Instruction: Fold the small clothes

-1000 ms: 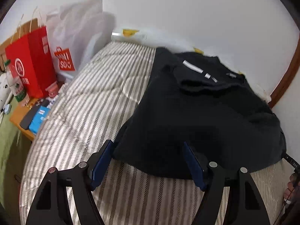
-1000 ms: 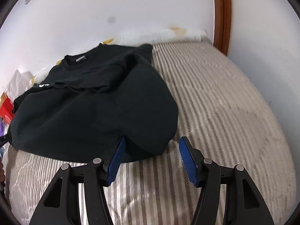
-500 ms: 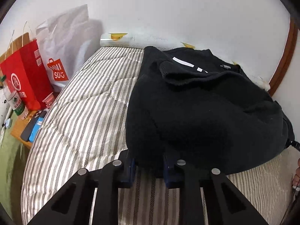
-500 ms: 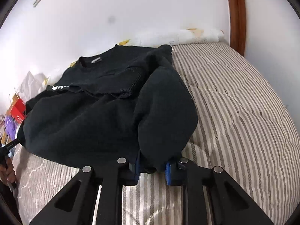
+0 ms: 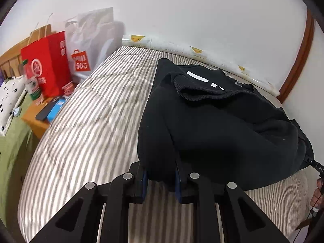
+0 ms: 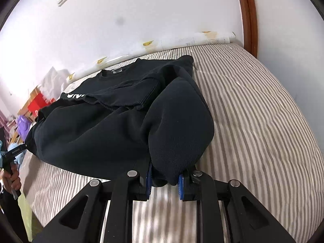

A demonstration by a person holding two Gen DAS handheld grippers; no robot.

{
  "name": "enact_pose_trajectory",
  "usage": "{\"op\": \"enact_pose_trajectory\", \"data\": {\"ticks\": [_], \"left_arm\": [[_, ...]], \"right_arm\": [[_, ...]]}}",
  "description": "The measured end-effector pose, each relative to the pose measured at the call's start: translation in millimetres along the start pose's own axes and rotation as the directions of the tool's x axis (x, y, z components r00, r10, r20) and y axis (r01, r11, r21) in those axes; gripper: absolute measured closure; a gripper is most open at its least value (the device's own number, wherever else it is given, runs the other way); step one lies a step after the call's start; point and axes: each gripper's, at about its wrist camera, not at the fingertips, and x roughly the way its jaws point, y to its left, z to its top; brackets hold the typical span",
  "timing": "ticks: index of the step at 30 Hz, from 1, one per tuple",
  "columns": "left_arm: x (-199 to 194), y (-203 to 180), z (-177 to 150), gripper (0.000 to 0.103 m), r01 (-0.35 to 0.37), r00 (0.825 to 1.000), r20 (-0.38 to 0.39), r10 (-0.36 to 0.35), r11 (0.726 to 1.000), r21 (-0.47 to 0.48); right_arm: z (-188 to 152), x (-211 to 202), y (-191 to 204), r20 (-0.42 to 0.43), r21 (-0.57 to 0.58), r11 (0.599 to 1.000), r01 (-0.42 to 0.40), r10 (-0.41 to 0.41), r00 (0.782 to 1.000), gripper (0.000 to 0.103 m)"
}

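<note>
A black sweatshirt point(image 5: 222, 125) with white lettering lies on a striped bed, its sleeves folded in over the chest. My left gripper point(image 5: 161, 179) is shut on the sweatshirt's near left bottom corner and holds it lifted off the bed. My right gripper point(image 6: 165, 179) is shut on the near right bottom corner of the sweatshirt point(image 6: 125, 125), also lifted. The hem between both grippers hangs bunched above the mattress. The collar end lies flat near the wall.
The striped mattress point(image 5: 91, 121) runs to a white wall. A red bag point(image 5: 44, 64) and a white bag point(image 5: 89, 40) stand at the left with a bottle point(image 5: 33, 85) on a small wooden table. A wooden door frame point(image 6: 247, 16) is at the right.
Both grippers went from open around the hem to shut on it, then lifted the bottom corners up off the bed.
</note>
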Motion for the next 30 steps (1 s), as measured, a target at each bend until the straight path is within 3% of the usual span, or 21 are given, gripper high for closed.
{"op": "enact_pose_trajectory", "data": {"ticks": [6, 8, 14, 20, 27, 30], "left_arm": [[-18, -3, -28, 0.081, -0.024, 1.000, 0.011, 0.023, 1.000, 0.016], [-18, -2, -27, 0.074, -0.038, 0.999, 0.007, 0.038, 0.999, 0.008], [-38, 10, -17, 0.050, -0.069, 0.996, 0.052, 0.070, 0.997, -0.025], [-51, 2, 2, 0.048, -0.021, 0.995, 0.094, 0.023, 1.000, -0.023], [-36, -21, 24, 0.043, 0.009, 0.998, 0.069, -0.012, 0.999, 0.048], [-20, -30, 30, 0.042, 0.007, 0.999, 0.041, -0.011, 0.996, 0.086]], "right_arm": [[-19, -21, -2, 0.019, -0.034, 0.999, 0.020, -0.020, 1.000, 0.080], [-18, -20, -2, 0.015, -0.032, 0.998, 0.048, -0.047, 0.999, 0.073], [-16, -49, -2, 0.085, -0.018, 0.997, 0.081, -0.079, 0.993, 0.070], [9, -63, 27, 0.152, -0.074, 0.993, 0.096, -0.084, 0.985, 0.067], [31, -70, 59, 0.203, -0.153, 0.978, 0.140, -0.108, 0.973, 0.059], [34, -66, 71, 0.203, -0.188, 0.972, 0.142, -0.102, 0.974, 0.049]]}}
